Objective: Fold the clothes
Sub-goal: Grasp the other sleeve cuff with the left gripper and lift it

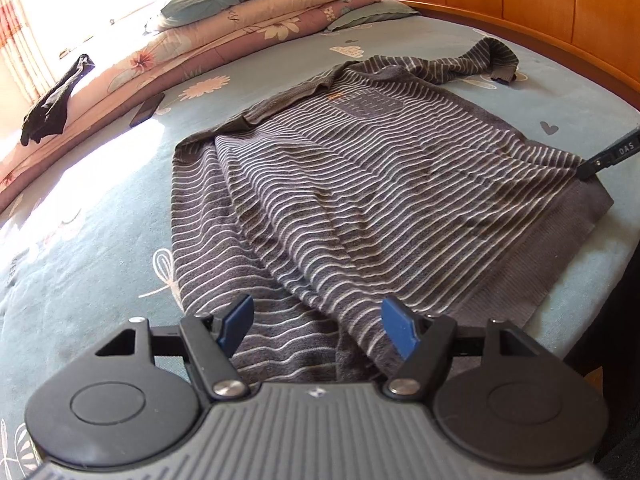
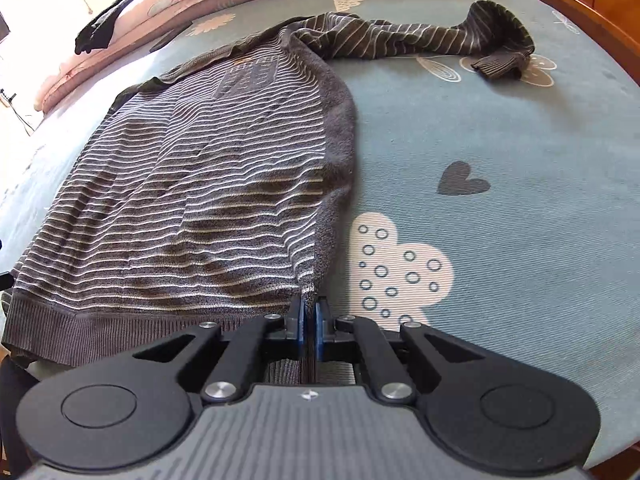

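Now the striped sweater [image 2: 192, 184] lies mid-frame on the bed [image 2: 500, 208]; right tool [image 2: 308, 322] pinches its hem corner, left tool [image 1: 316, 328] gapes wide, so a one-sided lift could skew the fold

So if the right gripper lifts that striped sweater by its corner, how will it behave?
Probably floppy: the sweater lies rumpled, so it should drape from the right gripper. The knit looks thick, so likely weighty. Its loose sleeve may trail across the bed.
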A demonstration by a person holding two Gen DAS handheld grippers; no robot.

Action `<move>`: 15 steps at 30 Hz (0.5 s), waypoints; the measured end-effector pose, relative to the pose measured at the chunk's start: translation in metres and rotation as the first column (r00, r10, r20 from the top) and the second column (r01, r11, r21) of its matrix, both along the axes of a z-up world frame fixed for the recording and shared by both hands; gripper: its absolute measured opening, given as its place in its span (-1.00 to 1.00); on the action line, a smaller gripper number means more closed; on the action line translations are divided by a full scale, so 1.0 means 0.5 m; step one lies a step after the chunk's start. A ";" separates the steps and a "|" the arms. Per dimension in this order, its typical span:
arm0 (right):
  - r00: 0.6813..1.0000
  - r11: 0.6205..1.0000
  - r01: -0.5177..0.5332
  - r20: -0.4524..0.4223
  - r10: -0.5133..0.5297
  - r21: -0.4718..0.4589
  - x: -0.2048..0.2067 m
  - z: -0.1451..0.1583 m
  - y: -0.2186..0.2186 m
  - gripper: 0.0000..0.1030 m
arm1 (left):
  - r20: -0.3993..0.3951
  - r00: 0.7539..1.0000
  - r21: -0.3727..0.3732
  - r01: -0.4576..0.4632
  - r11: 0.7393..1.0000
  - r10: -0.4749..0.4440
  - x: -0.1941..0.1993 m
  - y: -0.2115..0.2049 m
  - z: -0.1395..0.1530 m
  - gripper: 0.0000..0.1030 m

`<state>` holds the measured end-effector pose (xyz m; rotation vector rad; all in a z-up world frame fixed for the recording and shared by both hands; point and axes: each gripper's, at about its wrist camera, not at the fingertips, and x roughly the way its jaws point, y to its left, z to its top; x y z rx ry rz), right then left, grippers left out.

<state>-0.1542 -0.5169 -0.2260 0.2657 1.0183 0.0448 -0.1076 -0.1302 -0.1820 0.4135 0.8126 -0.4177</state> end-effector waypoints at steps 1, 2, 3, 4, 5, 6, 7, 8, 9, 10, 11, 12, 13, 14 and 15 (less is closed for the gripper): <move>1.000 1.000 0.010 0.001 -0.010 -0.012 -0.002 0.008 -0.010 -0.87 | -0.008 0.999 -0.009 -0.034 0.999 0.034 0.009 0.018 -0.002 0.39; 1.000 1.000 0.013 0.002 -0.013 -0.014 -0.003 0.014 -0.012 -0.86 | -0.025 0.997 -0.025 -0.069 0.997 0.069 0.022 0.039 -0.006 0.39; 1.000 1.000 0.015 0.001 -0.015 -0.003 -0.004 0.018 -0.015 -0.82 | -0.042 0.994 -0.041 -0.105 0.994 0.103 0.034 0.059 -0.011 0.39; 1.000 1.000 0.028 0.010 -0.028 0.013 -0.009 0.024 -0.018 -0.78 | -0.064 0.987 -0.061 -0.149 0.987 0.145 0.048 0.080 -0.015 0.39; 0.999 0.999 0.035 0.028 -0.035 0.019 -0.012 0.031 -0.016 -0.77 | -0.086 0.978 -0.081 -0.197 0.977 0.190 0.060 0.101 -0.021 0.38; 0.998 0.999 0.041 0.045 -0.042 0.024 -0.015 0.037 -0.013 -0.76 | -0.114 0.966 -0.105 -0.244 0.964 0.232 0.073 0.123 -0.028 0.34; 0.997 0.999 0.039 0.060 -0.040 0.029 -0.017 0.044 -0.006 -0.69 | -0.158 0.954 -0.143 -0.276 0.950 0.254 0.082 0.143 -0.036 0.29; 0.997 0.999 0.036 0.074 -0.038 0.033 -0.018 0.051 0.001 -0.65 | -0.202 0.941 -0.179 -0.310 0.934 0.273 0.091 0.163 -0.044 0.29; 0.996 0.999 0.025 0.080 -0.028 0.037 -0.015 0.056 0.012 -0.58 | -0.246 0.925 -0.213 -0.343 0.915 0.290 0.100 0.183 -0.052 0.29; 0.996 0.999 0.015 0.086 -0.018 0.040 -0.012 0.061 0.022 -0.52 | -0.285 0.912 -0.244 -0.368 0.897 0.297 0.107 0.198 -0.060 0.29; 0.996 0.999 0.001 0.088 -0.005 0.041 -0.008 0.064 0.035 -0.49 | -0.323 0.897 -0.274 -0.394 0.878 0.302 0.113 0.213 -0.069 0.29; 0.996 0.999 -0.012 0.090 0.008 0.042 -0.003 0.067 0.047 -0.48 | -0.350 0.887 -0.291 -0.410 0.865 0.302 0.118 0.222 -0.077 0.29; 0.996 0.999 -0.025 0.091 0.021 0.042 0.003 0.071 0.060 -0.47 | -0.366 0.880 -0.309 -0.423 0.852 0.304 0.123 0.229 -0.084 0.29; 0.995 0.999 -0.040 0.095 0.036 0.037 0.008 0.075 0.076 -0.46 | -0.383 0.872 -0.327 -0.436 0.839 0.304 0.128 0.236 -0.091 0.29; 0.994 0.998 -0.052 0.097 0.048 0.034 0.012 0.076 0.086 -0.44 | -0.399 0.865 -0.344 -0.449 0.825 0.304 0.133 0.243 -0.098 0.29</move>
